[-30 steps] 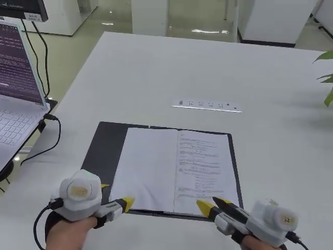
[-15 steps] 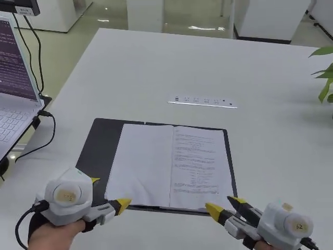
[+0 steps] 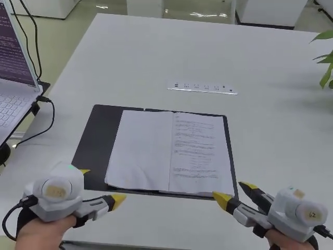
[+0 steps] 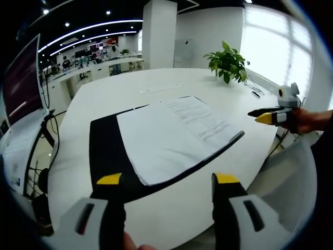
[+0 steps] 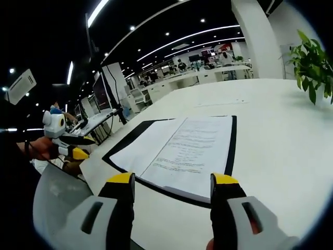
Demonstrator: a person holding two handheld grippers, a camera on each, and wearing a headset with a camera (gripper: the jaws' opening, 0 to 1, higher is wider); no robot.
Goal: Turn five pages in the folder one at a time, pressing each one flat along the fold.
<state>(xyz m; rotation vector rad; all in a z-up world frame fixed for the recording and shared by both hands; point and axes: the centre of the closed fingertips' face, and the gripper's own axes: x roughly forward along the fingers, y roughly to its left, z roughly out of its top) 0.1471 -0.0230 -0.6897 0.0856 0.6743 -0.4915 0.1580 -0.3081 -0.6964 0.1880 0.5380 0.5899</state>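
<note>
Folder [image 3: 96, 146] is lying open on table [image 3: 156, 52]; left gripper [image 3: 101, 185] and right gripper [image 3: 235, 191] are hovering just off its near edge, jaws spread, holding nothing.

this looks like a big open-plan office. the work goes on at a wide white table [image 3: 156, 52] with a socket strip [image 3: 202, 87] set into its top, and a laptop [image 3: 13, 67] with cables stands at its side. around it i see a shiny floor [image 3: 67, 41], white columns [image 4: 158, 36], a potted plant [image 4: 227, 62], long strip lights [image 5: 182, 40] on a dark ceiling, and far rows of desks [image 5: 208, 75] with monitors.
</note>
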